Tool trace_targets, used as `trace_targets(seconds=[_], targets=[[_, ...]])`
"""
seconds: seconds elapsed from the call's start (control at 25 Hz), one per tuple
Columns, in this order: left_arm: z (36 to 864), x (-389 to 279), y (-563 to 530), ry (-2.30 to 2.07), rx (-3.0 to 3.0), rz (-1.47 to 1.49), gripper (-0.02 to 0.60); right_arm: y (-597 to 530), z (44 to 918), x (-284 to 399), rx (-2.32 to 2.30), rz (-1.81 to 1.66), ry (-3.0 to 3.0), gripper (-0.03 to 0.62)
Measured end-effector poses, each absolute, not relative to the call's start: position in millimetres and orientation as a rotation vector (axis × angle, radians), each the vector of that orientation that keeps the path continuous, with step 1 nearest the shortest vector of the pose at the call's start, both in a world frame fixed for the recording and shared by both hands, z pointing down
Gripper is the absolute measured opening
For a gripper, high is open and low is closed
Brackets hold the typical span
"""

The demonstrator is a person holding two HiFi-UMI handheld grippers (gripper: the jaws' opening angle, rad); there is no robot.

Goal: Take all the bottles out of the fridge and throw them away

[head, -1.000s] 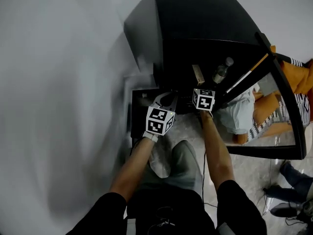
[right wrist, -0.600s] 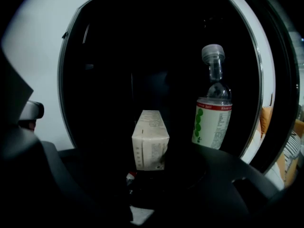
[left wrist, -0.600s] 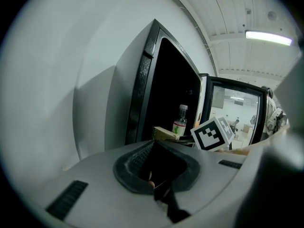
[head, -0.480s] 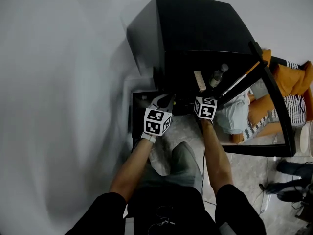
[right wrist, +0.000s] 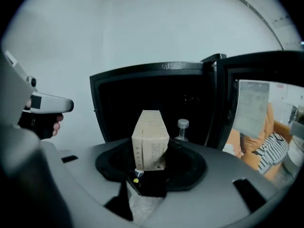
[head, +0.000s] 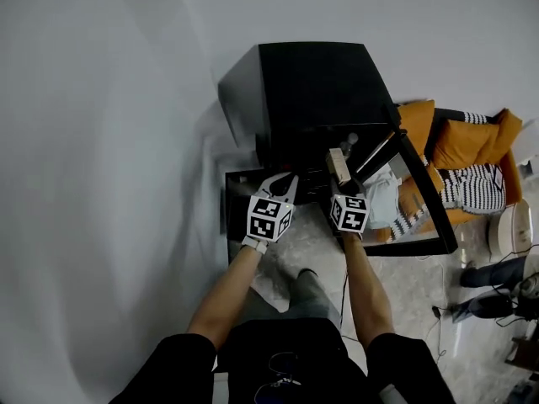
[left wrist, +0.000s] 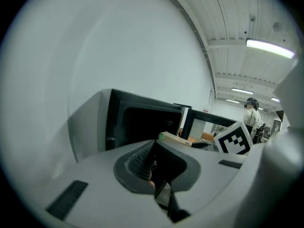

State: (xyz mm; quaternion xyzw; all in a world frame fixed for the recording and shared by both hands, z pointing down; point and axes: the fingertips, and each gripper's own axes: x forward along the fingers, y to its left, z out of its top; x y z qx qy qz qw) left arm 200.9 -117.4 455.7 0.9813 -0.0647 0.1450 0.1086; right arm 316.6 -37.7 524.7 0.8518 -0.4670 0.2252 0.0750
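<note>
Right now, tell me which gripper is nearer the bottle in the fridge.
Right. The right gripper, jaws just closed on a beige carton, is directly before the bottle; the left gripper is farther left.

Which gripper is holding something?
The right gripper: its jaws have just closed on a beige carton; the left gripper is shut, empty.

The fridge stands open straight ahead of you. Its door sticks out on the right and blocks that side. The near carton crowds the way to the bottle, which seems to stand far back on the right.
</note>
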Motion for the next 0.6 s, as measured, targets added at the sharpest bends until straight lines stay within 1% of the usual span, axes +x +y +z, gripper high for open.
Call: trace_targets(seconds=[0.28,0.6], targets=[[389.9,183.7,-88.5,-0.166,2.896,0.437,0.002,-1.2,451.8,285.7,2.577,0.682,-1.403,0.183],[370.9,167.5,-76.3,-0.213,2.890,0.417,0.002,5.5,425.4,259.7,2.512,0.644,-1.478,0.183]])
